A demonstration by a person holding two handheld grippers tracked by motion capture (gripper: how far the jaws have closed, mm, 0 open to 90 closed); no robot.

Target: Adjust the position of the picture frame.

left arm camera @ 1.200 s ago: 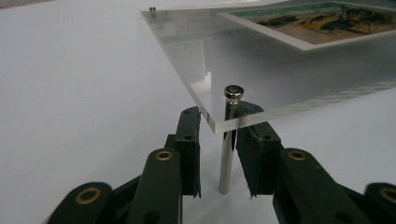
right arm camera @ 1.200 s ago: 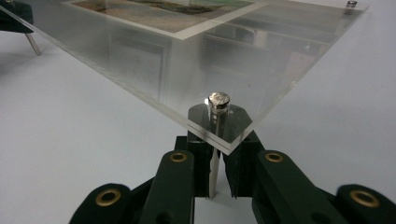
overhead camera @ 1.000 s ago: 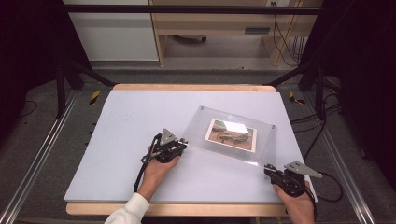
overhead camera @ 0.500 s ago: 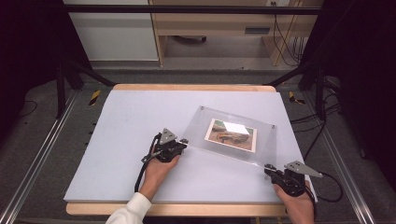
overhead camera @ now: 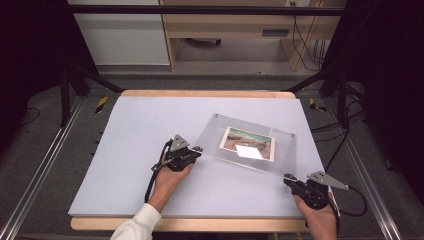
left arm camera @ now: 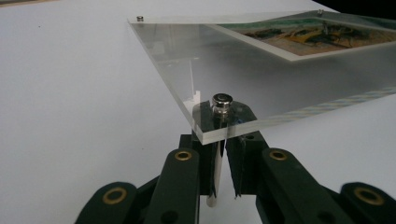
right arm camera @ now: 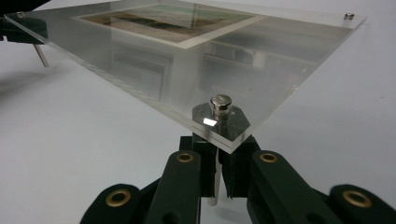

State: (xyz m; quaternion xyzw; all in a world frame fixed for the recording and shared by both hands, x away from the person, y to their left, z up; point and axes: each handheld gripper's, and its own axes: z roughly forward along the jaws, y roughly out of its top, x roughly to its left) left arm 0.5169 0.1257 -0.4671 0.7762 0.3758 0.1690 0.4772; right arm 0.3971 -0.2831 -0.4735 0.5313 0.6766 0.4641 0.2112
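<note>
Holding a clear acrylic frame (overhead camera: 245,145) level is the job as it looks now: the plate, with a printed picture (overhead camera: 248,144) sandwiched inside, sits over the right half of the white table (overhead camera: 125,140), carried by two of its near corners. Each corner has a small metal standoff pin; in the left gripper view the pin (left arm camera: 221,103) pokes up through the frame's corner, and its thin leg runs down between the black jaws, which pinch it closely. The right gripper view shows the same at the other corner, its pin (right arm camera: 220,103) standing above the plate and the jaws closed on the leg below.

Outward from the frame, the left gripper (overhead camera: 196,151) meets the frame's left near corner and the right gripper (overhead camera: 288,179) its right near corner, each held by a hand (overhead camera: 167,180) coming from the table's near edge.

My judgement: the grip is on slim legs, not the plate, so both hands should move together, at matched height and spacing. Twisting either wrist could lever a pin loose or tilt the plate; whether the far corners rest on the table I cannot tell.
</note>
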